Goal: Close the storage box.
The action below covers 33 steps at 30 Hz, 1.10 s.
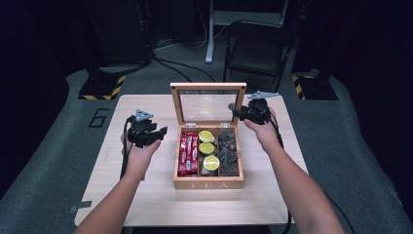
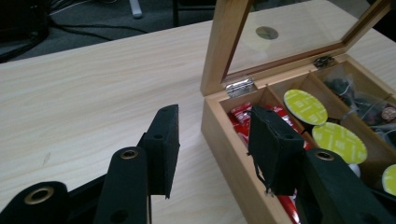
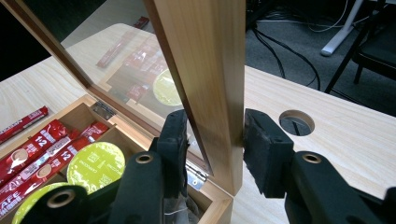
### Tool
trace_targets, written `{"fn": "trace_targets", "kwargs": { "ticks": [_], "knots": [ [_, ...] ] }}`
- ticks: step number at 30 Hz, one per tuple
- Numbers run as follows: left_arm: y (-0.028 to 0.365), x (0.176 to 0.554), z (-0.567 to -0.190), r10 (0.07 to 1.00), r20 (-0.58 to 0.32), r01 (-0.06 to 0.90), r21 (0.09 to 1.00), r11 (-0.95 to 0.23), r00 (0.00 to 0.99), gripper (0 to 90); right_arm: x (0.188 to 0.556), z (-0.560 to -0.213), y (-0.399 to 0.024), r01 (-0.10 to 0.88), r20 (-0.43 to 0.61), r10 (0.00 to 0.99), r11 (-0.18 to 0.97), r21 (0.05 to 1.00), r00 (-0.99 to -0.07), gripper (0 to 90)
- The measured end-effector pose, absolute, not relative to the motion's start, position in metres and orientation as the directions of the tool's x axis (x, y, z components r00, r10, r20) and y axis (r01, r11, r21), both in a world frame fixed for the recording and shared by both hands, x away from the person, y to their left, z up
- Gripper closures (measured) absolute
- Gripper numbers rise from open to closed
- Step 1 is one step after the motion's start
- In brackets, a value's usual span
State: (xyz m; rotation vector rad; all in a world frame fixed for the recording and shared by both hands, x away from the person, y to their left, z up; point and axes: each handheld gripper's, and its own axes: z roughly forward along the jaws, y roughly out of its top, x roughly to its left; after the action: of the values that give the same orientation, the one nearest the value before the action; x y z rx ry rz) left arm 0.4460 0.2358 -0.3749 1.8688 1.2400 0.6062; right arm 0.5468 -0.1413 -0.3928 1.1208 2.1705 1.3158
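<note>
Wooden table (image 1: 146, 195), tea box (image 1: 208, 184), lid (image 3: 205, 70) pinched (right gripper (image 3: 215, 140))

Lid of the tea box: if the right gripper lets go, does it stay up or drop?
The lid stands about upright on two small hinges, so it could swing either way. Its wood frame and clear pane look rigid, probably not floppy. The right gripper clamps its side rail; a slam seems possible.

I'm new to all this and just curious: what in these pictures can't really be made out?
- Dark packets in the tea box's right compartment: high view, too small and dim to identify.
- Print on the red sachets: right gripper view, blurred and cut off by the left edge.
- Yellow-green capsules: left gripper view, lid lettering too blurred to read.
- Lid frame: right gripper view, cut off by the top edge.
</note>
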Motion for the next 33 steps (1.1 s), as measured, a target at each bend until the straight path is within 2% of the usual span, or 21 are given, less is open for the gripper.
{"fn": "trace_targets", "kwargs": {
  "ticks": [20,27,29,33],
  "knots": [
    [0.206,0.461,-0.318,0.885,-0.021,0.449,0.867,-0.215,0.464,54.7,0.533,-0.394,-0.145,0.433,0.097,0.769,0.246,0.867,-0.632,59.4],
    [0.199,0.457,-0.31,0.879,0.021,0.407,0.881,-0.242,0.476,60.5,0.529,-0.396,-0.146,0.42,0.084,0.762,0.258,0.87,-0.642,58.8],
    [0.202,0.456,-0.311,0.874,0.003,0.408,0.884,-0.23,0.487,62.9,0.527,-0.397,-0.147,0.415,0.081,0.756,0.263,0.871,-0.649,58.5],
    [0.201,0.454,-0.313,0.867,0.003,0.412,0.879,-0.24,0.498,61.8,0.523,-0.4,-0.148,0.415,0.086,0.756,0.257,0.873,-0.649,57.8]
  ]
}}
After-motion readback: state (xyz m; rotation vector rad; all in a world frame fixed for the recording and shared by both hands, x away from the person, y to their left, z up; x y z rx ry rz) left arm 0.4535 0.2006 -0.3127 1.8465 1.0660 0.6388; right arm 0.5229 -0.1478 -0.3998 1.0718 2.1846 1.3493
